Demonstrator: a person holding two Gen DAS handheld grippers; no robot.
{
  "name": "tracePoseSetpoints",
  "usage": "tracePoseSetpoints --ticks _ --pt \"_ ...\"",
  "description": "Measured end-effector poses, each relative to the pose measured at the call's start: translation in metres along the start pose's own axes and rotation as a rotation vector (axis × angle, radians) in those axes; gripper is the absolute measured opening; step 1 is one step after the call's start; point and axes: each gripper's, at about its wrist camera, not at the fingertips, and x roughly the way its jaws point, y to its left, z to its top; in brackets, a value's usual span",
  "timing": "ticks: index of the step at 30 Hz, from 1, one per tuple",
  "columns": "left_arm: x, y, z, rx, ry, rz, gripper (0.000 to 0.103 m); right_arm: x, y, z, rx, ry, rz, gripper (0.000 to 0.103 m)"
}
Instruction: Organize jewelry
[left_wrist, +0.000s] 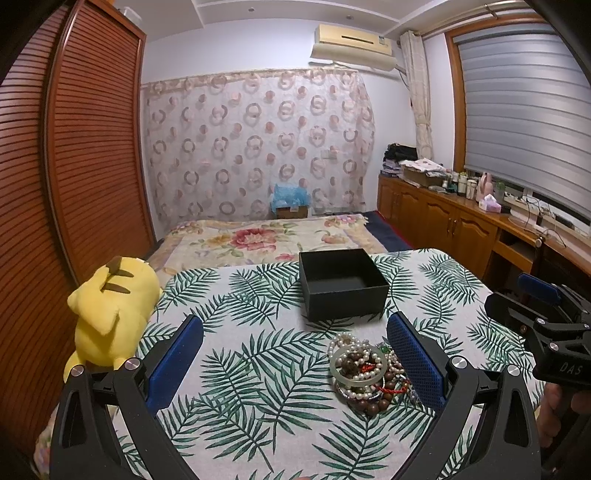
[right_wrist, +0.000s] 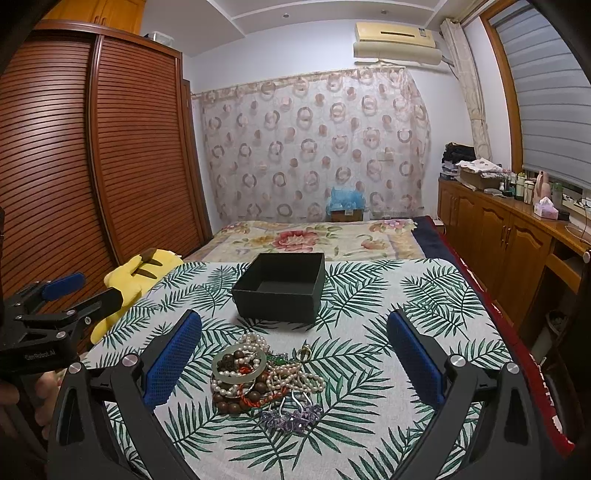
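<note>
A tangled pile of jewelry (left_wrist: 364, 371) (right_wrist: 258, 376) lies on the leaf-print cloth: pearl strands, brown wooden beads, a pale green bangle (right_wrist: 239, 363), red cord and purple pieces. Just beyond it stands an open black box (left_wrist: 341, 282) (right_wrist: 282, 286) with nothing inside. My left gripper (left_wrist: 295, 332) hovers open above the cloth, the pile close to its right finger. My right gripper (right_wrist: 295, 332) is open too, with the pile between its fingers, nearer the left one. Each gripper shows at the edge of the other's view.
A yellow plush toy (left_wrist: 110, 314) (right_wrist: 136, 280) lies at the table's left edge. Behind the table is a bed with a floral blanket (left_wrist: 266, 236). A slatted wooden wardrobe (left_wrist: 74, 166) stands left, wooden cabinets (right_wrist: 498, 236) with clutter right.
</note>
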Motion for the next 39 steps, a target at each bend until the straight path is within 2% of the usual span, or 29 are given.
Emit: tracePoseSetpoints --ticks 5,15,24,33,39 --pt "0.006 -0.002 -0.004 0.001 0.02 -0.009 0.097 0.005 -0.003 -0.008 -0.006 0.018 0.013 0.101" --pt "0.035 0.0 -0.018 0.009 0.117 -0.042 0.097 0.019 -0.023 -0.023 -0.026 0.059 0.016 0.101" --pt "0.054 0.001 -0.027 0.024 0.188 -0.066 0.097 0.031 -0.025 -0.036 -0.079 0.123 0.012 0.101" --pt "0.077 0.003 -0.038 0.021 0.267 -0.133 0.097 0.041 -0.026 -0.048 -0.122 0.171 0.029 0.101" --pt "0.096 -0.015 -0.046 0.058 0.331 -0.242 0.097 0.044 -0.032 -0.048 -0.124 0.221 0.081 0.101"
